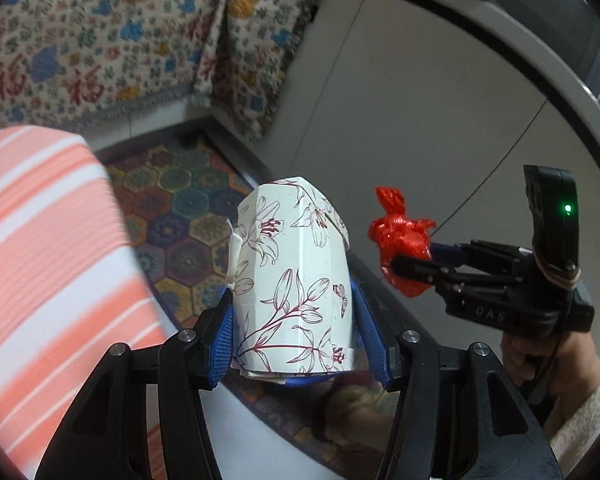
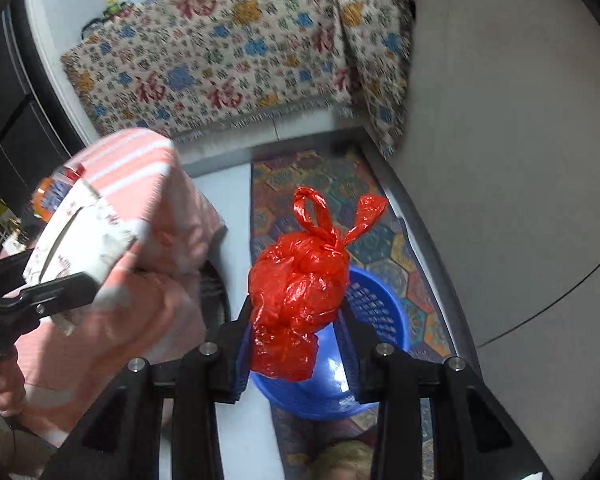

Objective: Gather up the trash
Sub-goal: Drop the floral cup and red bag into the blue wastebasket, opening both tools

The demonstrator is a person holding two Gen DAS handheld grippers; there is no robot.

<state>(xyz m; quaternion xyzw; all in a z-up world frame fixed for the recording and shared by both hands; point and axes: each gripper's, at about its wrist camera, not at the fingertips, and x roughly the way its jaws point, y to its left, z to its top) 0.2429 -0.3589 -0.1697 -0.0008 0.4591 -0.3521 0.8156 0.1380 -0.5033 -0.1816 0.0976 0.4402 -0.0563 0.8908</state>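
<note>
My left gripper (image 1: 296, 320) is shut on a white floral paper box (image 1: 292, 280), held upright in the air; the box also shows in the right wrist view (image 2: 84, 236). My right gripper (image 2: 296, 320) is shut on a knotted red plastic bag (image 2: 300, 292), held above a blue plastic basket (image 2: 376, 312) on the floor. In the left wrist view the right gripper (image 1: 404, 260) holds the red bag (image 1: 400, 236) just right of the box.
A pink-striped cloth-covered surface (image 1: 40, 260) is at left. A patterned rug (image 2: 320, 184) lies on the floor below. A sofa with a floral cover (image 2: 220, 60) stands at the back. A grey wall (image 2: 520, 160) is at right.
</note>
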